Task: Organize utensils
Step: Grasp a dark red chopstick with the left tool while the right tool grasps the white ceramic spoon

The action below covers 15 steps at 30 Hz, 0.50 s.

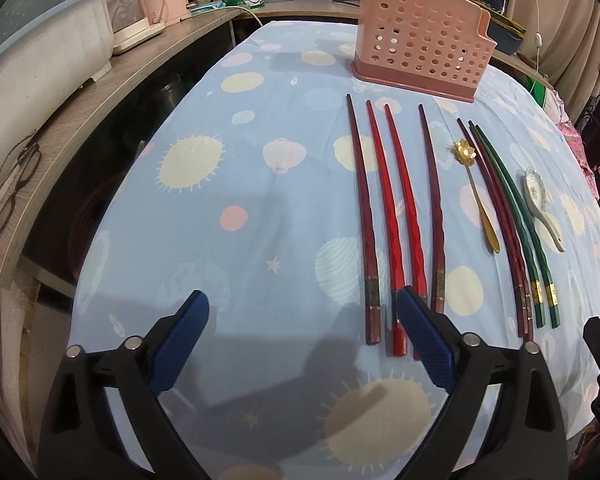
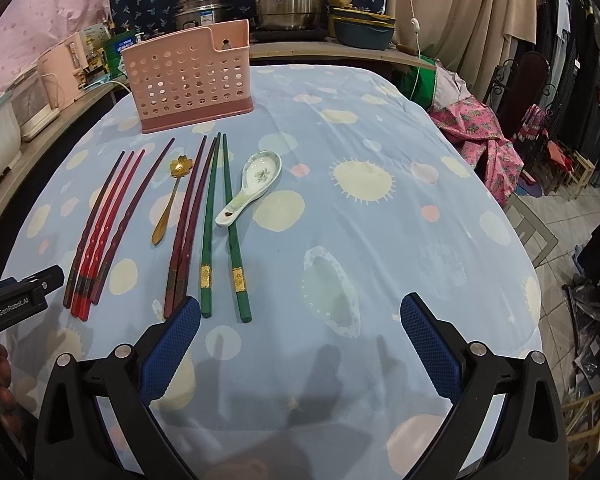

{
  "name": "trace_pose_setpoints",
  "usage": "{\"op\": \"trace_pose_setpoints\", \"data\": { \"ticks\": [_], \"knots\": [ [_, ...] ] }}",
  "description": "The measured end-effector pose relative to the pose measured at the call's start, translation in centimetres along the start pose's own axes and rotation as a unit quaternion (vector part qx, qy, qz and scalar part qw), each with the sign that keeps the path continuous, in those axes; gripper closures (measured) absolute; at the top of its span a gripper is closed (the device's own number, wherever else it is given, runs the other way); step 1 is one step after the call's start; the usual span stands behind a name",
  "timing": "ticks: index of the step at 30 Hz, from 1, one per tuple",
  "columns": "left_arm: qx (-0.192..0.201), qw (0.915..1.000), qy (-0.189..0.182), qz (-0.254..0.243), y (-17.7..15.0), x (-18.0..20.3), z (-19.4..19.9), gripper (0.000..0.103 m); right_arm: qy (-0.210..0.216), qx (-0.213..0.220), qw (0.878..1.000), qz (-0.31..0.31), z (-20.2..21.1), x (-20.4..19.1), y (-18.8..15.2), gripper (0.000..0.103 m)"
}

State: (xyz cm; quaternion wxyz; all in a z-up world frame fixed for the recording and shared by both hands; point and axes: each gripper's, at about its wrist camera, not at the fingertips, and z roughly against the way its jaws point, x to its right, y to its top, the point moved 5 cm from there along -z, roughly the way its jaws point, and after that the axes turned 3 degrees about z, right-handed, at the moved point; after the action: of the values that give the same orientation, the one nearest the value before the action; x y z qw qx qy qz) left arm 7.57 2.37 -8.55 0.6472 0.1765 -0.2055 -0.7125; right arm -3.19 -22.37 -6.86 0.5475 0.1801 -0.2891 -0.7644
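Nothing appears sorted yet, judging by the layout: the pink perforated utensil holder [image 2: 192,80] stands upright at the far end of the blue patterned cloth [image 2: 380,240], and every utensil lies flat in front of it; no handle shows above its rim, though its inside is hidden.

Nearest the holder's left side lie four red chopsticks [image 1: 396,216]; in front of its middle the gold flower-headed spoon [image 2: 168,204]; beside that two dark maroon chopsticks [image 2: 188,224], then two green chopsticks [image 2: 220,224] with gold bands; the white ceramic spoon [image 2: 252,184] rests with its handle across the rightmost green stick.

All ten pieces remain to be moved.

The left gripper [image 1: 302,316] hangs with jaws apart, empty; one blue pad covers the butt ends of the red chopsticks, so contact there cannot be judged; the right gripper [image 2: 300,316] is likewise spread wide over bare cloth, well short of the holder.
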Motion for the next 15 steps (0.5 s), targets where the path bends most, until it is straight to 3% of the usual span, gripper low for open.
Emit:
{"op": "trace_pose_setpoints", "data": {
  "ticks": [8,15],
  "knots": [
    [-0.016,0.9997,-0.018,-0.007,0.3,0.4,-1.7,0.044,0.007,0.017,1.000,-0.018,-1.8,0.7,3.3,0.010],
    [-0.010,0.9996,-0.024,-0.012,0.3,0.5,-1.6,0.061,0.033,0.022,0.998,-0.039,-4.9,-0.1,7.2,0.031]
  ]
}}
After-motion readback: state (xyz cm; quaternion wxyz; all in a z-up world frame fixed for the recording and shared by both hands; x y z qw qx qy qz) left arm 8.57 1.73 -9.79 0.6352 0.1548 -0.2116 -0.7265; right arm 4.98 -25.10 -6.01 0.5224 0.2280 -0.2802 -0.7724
